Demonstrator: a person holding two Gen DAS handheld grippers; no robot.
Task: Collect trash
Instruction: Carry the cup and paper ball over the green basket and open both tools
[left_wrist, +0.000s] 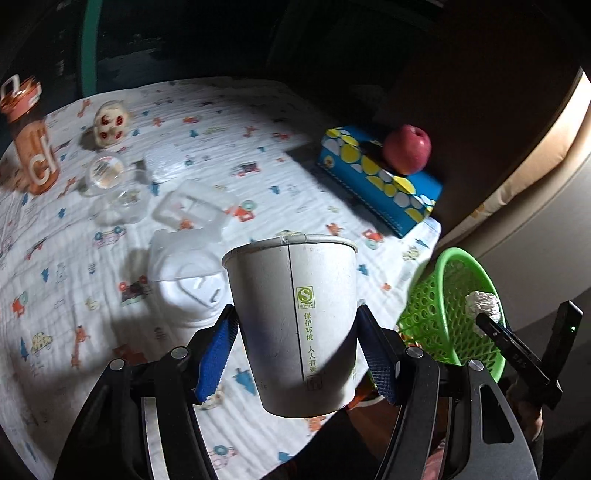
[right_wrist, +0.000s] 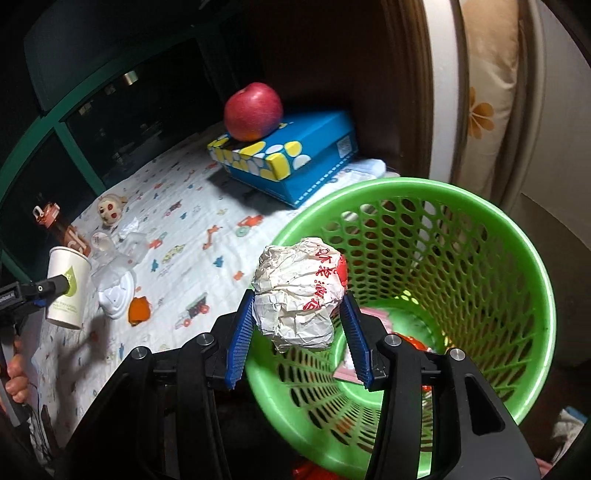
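Your left gripper (left_wrist: 297, 350) holds the paper cup (left_wrist: 291, 317) by its lower wall, jaws about half open and both pads pressing its sides. It hangs above the near edge of the table (left_wrist: 110, 332), upright, mouth up, long axis vertical. It looks light and thin, so squeeze gently or it will crush. Your right gripper (right_wrist: 297, 325) is closed fairly narrow on the crumpled paper ball (right_wrist: 299, 295), soft and light, over the near left rim of the green basket (right_wrist: 509, 280).
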